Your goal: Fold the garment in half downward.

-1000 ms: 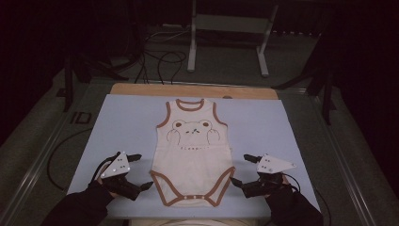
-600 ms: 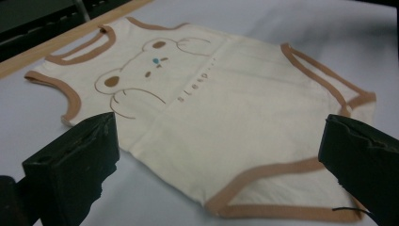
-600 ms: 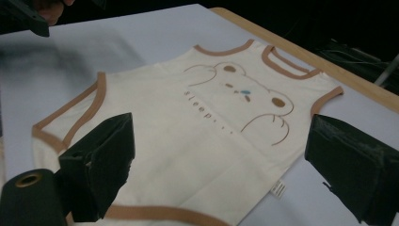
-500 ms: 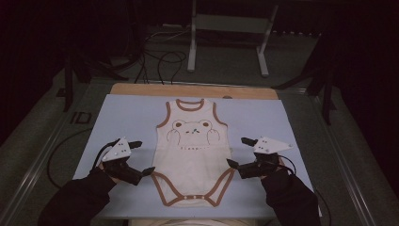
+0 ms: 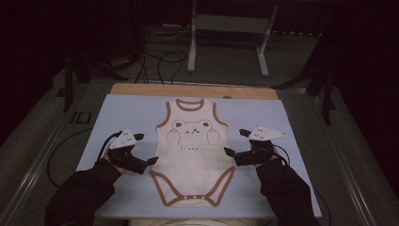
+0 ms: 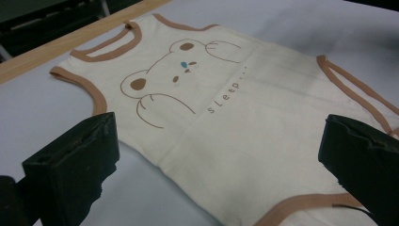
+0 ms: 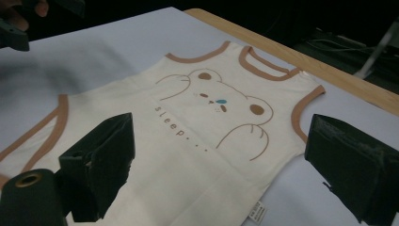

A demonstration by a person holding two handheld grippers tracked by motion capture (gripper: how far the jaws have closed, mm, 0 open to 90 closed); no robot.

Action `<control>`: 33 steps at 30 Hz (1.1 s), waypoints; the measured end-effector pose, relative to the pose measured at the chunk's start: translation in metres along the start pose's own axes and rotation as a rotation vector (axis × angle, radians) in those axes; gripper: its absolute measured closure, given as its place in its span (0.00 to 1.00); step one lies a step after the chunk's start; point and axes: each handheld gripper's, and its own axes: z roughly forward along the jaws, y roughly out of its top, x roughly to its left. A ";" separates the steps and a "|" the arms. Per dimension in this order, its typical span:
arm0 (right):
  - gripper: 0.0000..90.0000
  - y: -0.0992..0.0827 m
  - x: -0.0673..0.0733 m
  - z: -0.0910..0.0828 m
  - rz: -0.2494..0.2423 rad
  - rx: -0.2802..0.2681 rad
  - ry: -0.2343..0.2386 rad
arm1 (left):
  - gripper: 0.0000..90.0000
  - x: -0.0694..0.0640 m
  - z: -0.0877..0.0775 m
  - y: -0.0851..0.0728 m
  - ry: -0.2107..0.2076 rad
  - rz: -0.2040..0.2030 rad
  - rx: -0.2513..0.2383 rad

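A cream sleeveless baby bodysuit (image 5: pixel 195 150) with brown trim and a bear print lies flat, face up, in the middle of the light blue mat (image 5: pixel 122 113). My left gripper (image 5: pixel 147 148) is open at the garment's left side, jaws pointing in at the waist edge. My right gripper (image 5: pixel 234 142) is open at the right side, level with the bear's paw. In the left gripper view the bodysuit (image 6: pixel 244 117) spreads between the wide jaws of the gripper (image 6: pixel 219 136). The right gripper view shows the word "sleep" on the bodysuit (image 7: pixel 188 155) between its spread jaws (image 7: pixel 221 141).
A wooden strip (image 5: pixel 188 90) borders the mat's far edge. Behind the table stands a metal frame (image 5: pixel 226 42), with cables (image 5: pixel 155 61) on the floor. Bare mat lies on both sides of the garment. A small white label (image 7: pixel 258 213) sticks out at the bodysuit's side seam.
Both grippers have moved away from the person along the garment's sides, from beside the leg openings up to waist level. The bodysuit has stayed flat.
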 end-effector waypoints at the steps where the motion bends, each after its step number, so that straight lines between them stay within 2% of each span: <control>1: 0.10 0.000 -0.001 0.001 -0.005 0.000 -0.003 | 0.00 0.001 0.001 0.001 0.004 -0.010 0.004; 3: 0.10 0.001 -0.003 0.003 0.005 0.000 -0.012 | 0.00 0.002 0.002 0.002 0.005 -0.007 0.007; 7: 0.10 0.000 -0.010 0.013 0.035 0.014 -0.036 | 0.00 0.009 0.009 0.006 0.026 -0.038 0.016; 11: 0.10 -0.002 -0.014 0.020 0.057 0.022 -0.049 | 0.00 0.013 0.013 0.007 0.010 -0.055 0.024; 13: 0.10 -0.003 -0.017 0.025 0.071 0.031 -0.056 | 0.00 0.017 0.018 0.006 -0.012 -0.070 0.003; 16: 0.10 -0.004 -0.020 0.033 0.090 0.052 -0.074 | 0.00 0.021 0.025 0.005 0.004 -0.067 0.015; 19: 0.10 -0.007 -0.023 0.039 0.118 0.060 -0.089 | 0.00 0.023 0.032 0.005 0.013 -0.076 0.038; 21: 0.10 -0.009 -0.026 0.044 0.119 0.068 -0.095 | 0.00 0.026 0.037 0.004 0.025 -0.080 0.046; 23: 0.10 -0.011 -0.027 0.048 0.127 0.078 -0.096 | 0.00 0.029 0.041 0.003 0.015 -0.099 0.062; 26: 0.10 -0.013 -0.030 0.055 0.134 0.102 -0.112 | 0.00 0.032 0.049 0.001 0.028 -0.119 0.094; 27: 0.10 -0.014 -0.030 0.058 0.138 0.109 -0.118 | 0.00 0.032 0.051 0.001 0.035 -0.125 0.100; 29: 0.10 -0.016 -0.031 0.062 0.148 0.112 -0.114 | 0.00 0.032 0.058 0.001 0.090 -0.130 0.148; 30: 0.10 -0.016 -0.032 0.064 0.153 0.117 -0.115 | 0.00 0.032 0.061 0.001 0.102 -0.127 0.169; 32: 0.10 -0.018 -0.033 0.068 0.159 0.130 -0.114 | 0.00 0.033 0.063 0.000 0.101 -0.130 0.178; 33: 0.10 -0.020 -0.034 0.071 0.160 0.139 -0.116 | 0.00 0.034 0.068 -0.001 0.106 -0.147 0.185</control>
